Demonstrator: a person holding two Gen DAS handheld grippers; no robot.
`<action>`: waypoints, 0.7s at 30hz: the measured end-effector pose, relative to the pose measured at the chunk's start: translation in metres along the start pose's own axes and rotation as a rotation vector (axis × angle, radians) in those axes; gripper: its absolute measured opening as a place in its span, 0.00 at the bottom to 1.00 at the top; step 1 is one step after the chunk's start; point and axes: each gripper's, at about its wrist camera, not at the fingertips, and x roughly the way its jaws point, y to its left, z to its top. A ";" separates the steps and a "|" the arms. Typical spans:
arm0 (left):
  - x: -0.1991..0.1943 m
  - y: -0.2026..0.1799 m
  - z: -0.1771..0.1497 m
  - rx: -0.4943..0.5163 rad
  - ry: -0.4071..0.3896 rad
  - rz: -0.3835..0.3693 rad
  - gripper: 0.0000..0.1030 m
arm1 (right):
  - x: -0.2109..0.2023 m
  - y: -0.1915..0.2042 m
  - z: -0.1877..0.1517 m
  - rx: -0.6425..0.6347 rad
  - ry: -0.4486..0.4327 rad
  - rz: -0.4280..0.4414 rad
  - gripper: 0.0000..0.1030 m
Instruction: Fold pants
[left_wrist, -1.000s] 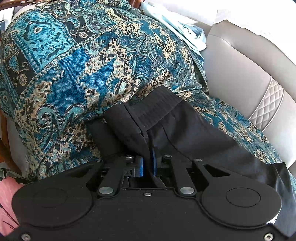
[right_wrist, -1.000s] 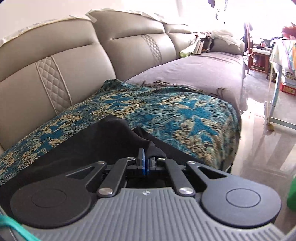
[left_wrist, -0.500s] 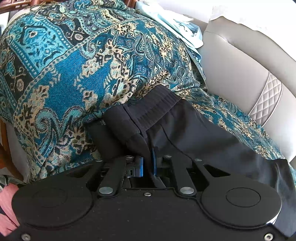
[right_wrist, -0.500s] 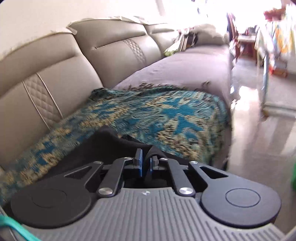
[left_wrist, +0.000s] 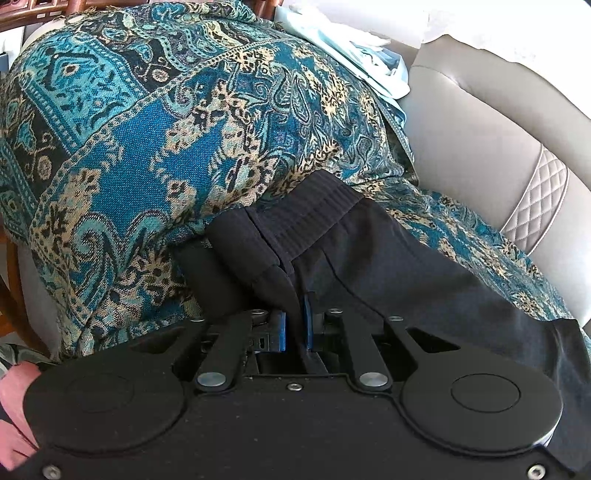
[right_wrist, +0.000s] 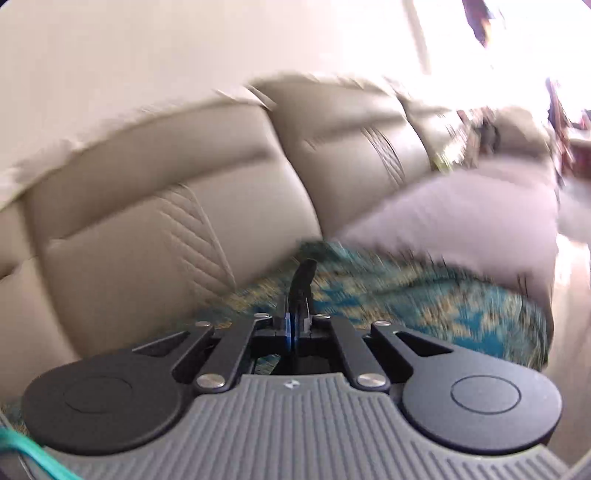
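Both ends gripped: left hand-held gripper (left_wrist: 294, 325) pinching pants (left_wrist: 388, 266) near waistband, right hand-held gripper (right_wrist: 296, 321) clamping fabric; next, carrying across for the fold.

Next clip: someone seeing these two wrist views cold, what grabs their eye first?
First the blue paisley throw, draped over the beige leather sofa and filling most of the left wrist view. Next the black pants lying on it, ribbed waistband up, with the left gripper pinching a fold near it. In the blurred right wrist view, the right gripper is shut on a thin strip of black cloth.
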 end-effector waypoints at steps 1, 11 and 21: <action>0.000 0.001 0.000 -0.004 0.000 -0.004 0.11 | -0.009 -0.002 -0.004 -0.008 -0.009 -0.017 0.04; -0.001 0.000 0.000 0.027 0.011 -0.012 0.11 | 0.014 -0.115 -0.112 0.132 0.335 -0.397 0.06; 0.002 -0.003 0.002 0.033 0.012 0.001 0.11 | 0.041 -0.114 -0.103 0.050 0.317 -0.454 0.33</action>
